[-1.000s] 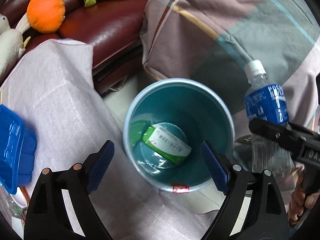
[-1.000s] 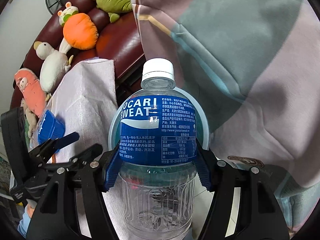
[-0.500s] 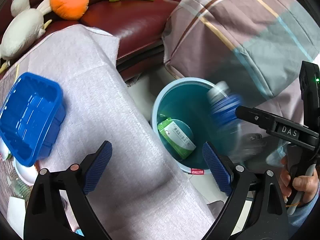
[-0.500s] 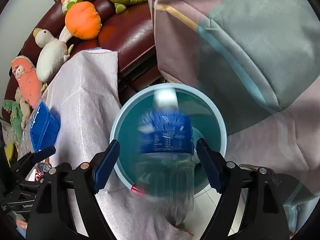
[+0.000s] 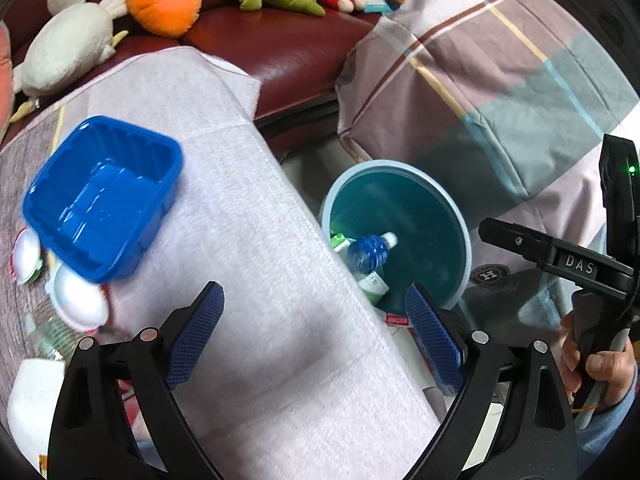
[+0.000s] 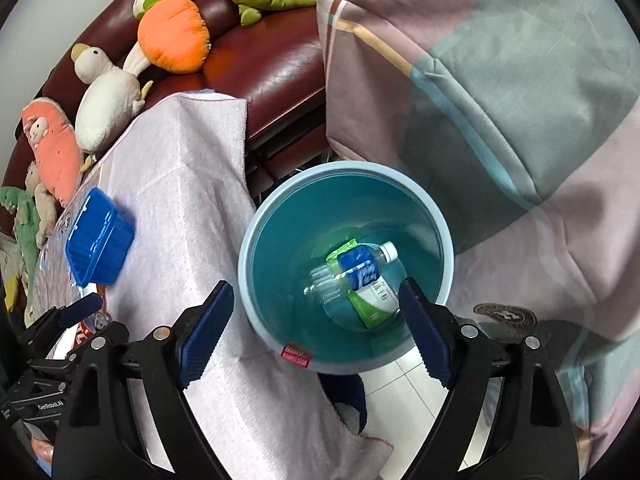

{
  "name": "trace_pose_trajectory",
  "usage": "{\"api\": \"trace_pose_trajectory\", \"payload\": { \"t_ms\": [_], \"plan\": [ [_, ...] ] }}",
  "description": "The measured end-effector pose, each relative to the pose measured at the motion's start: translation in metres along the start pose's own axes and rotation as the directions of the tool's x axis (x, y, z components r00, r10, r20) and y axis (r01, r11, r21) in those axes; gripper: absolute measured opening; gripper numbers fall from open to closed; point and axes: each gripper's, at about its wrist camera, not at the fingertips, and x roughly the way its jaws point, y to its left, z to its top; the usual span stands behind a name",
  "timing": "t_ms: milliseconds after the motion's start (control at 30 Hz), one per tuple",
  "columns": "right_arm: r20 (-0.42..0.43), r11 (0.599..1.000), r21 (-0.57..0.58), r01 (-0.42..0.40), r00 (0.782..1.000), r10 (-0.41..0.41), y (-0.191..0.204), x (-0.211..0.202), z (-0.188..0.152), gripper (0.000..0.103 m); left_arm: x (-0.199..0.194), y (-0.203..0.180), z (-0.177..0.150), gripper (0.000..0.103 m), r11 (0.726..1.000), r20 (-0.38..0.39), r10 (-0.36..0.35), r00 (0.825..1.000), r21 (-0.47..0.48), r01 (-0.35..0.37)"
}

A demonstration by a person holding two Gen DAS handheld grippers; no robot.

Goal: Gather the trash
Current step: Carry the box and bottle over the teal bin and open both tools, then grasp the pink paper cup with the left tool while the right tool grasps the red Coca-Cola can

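- Beyond the left fingers (image 5: 192,340), a blue tray (image 5: 100,200) sits on the cloth-covered table (image 5: 280,320), with white lids (image 5: 78,300) just beside its near edge; the table's edge hides part of the bin (image 5: 460,232) from this side.
- Behind the table, a dark red sofa (image 6: 260,72) carries soft toys (image 6: 174,40), and a checked blanket (image 6: 500,100) hangs just past the bin's far rim.
- A second ago the right gripper (image 6: 316,324) was clamped on the bottle; half a second ago the bottle was a blur falling between its fingers. Now the bottle (image 6: 356,270) lies on its side at the bottom of the bin, across a green and white box (image 6: 374,300).
- The right gripper is spread wide and holds nothing; the bottle lies below and between its fingers, touching neither.
- The left gripper (image 5: 316,340) is also wide apart and empty, over the table, with the bin just beside its right finger.
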Motion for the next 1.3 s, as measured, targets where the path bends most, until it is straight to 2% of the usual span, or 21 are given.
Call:
{"api": "trace_pose_trajectory", "payload": {
  "t_ms": [367, 633, 900, 1300],
  "plan": [
    [-0.020, 0.996, -0.087, -0.006, 1.000, 0.004, 0.055, -0.026, -0.032, 0.081, -0.054, 0.039, -0.042, 0.093, 0.997, 0.061, 0.011, 0.998, -0.073, -0.006],
    [-0.052, 0.982, -0.185, -0.033, 0.998, 0.023, 0.111, -0.031, -0.059, 0.081, -0.098, 0.081, -0.080, 0.093, 0.992, 0.096, 0.070, 0.993, -0.111, -0.059],
    [-0.074, 0.962, -0.269, -0.037, 0.997, 0.018, 0.162, -0.033, -0.080, 0.081, -0.143, 0.155, -0.115, 0.093, 0.971, 0.130, 0.172, 0.977, -0.188, -0.146],
    [-0.129, 0.941, -0.338, -0.037, 0.992, -0.007, 0.222, -0.016, -0.104, 0.081, -0.165, 0.272, -0.174, 0.093, 0.922, 0.076, 0.286, 0.955, -0.295, -0.252]
  ]
}}
